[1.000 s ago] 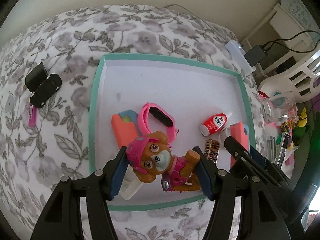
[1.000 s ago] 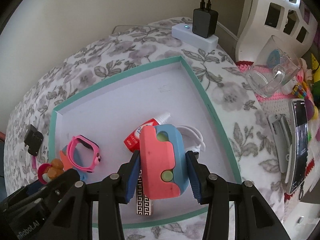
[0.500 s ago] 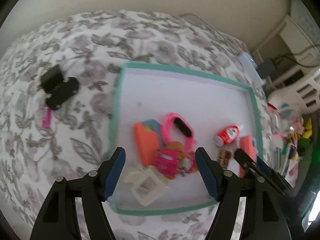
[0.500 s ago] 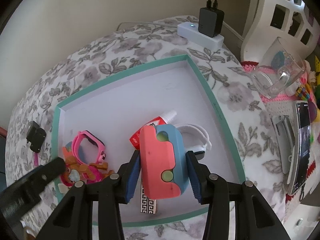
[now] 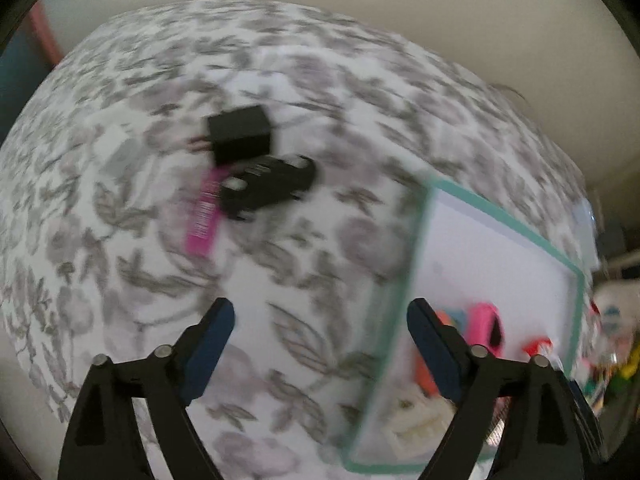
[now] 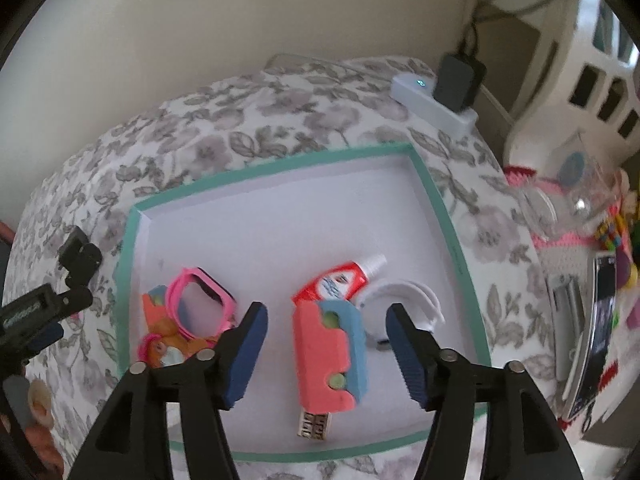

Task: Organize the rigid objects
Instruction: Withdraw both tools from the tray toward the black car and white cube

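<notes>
Hovering apart, your right gripper (image 6: 326, 354) straddles the coral block (image 6: 326, 360); your left gripper (image 5: 320, 350) gapes empty.

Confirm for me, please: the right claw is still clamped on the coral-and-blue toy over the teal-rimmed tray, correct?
Not quite. In the right wrist view the right claw is open; its fingers stand apart on either side of the coral-and-blue toy, which lies released on the floor of the teal-rimmed tray. The rest holds: claw and toy are over that tray.
</notes>
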{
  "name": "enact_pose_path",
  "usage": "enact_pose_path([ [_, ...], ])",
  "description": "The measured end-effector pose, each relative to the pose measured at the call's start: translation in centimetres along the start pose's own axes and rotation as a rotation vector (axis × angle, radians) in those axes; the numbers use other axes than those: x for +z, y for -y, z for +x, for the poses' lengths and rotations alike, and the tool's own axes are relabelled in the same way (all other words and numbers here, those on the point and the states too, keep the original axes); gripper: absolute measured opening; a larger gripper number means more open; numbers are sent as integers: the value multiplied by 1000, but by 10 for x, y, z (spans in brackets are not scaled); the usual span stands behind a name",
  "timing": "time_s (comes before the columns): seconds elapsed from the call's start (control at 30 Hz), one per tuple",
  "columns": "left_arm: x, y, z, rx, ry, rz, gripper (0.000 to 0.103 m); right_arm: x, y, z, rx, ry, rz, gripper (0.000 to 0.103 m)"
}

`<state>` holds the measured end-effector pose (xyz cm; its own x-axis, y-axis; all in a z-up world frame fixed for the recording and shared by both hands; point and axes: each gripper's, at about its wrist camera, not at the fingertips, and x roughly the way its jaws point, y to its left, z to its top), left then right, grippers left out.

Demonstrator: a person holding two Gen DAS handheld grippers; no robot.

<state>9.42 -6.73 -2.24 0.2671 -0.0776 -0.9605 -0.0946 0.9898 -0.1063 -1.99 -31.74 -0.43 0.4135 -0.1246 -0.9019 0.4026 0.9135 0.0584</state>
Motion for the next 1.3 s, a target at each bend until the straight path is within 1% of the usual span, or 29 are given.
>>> enact_pose_path([
  [0.13,11,-19,4,48,14,-61,90,7,-18,-1,25,24,-42,81],
  [0.17,14,-24,4,68,21,-79,90,9,-24,1,35,26,-53,82],
  [0.23,19,-33,6,104,32,-110,95,11,-33,3,54,29,-70,86],
  [0.4,31,-51,6,157,60,-174,96,19,-54,12,100,42,-93,93],
  [0.43,33,-54,5,165,68,-183,96,20,-58,14,106,44,-98,96],
  [0.53,40,-61,6,188,87,-212,96,23,-71,20,115,43,-129,99],
  [0.7,52,-70,8,195,101,-248,96,27,-97,24,111,62,-214,101],
  [0.8,57,-75,6,187,107,-259,96,28,-111,23,114,82,-260,102],
  [1.07,69,-93,5,159,113,-264,96,28,-153,17,166,132,-332,102],
  [1.23,78,-110,3,157,120,-257,96,28,-179,20,205,138,-356,102],
  [1.3,79,-115,4,151,112,-251,96,28,-190,23,224,138,-366,102],
])
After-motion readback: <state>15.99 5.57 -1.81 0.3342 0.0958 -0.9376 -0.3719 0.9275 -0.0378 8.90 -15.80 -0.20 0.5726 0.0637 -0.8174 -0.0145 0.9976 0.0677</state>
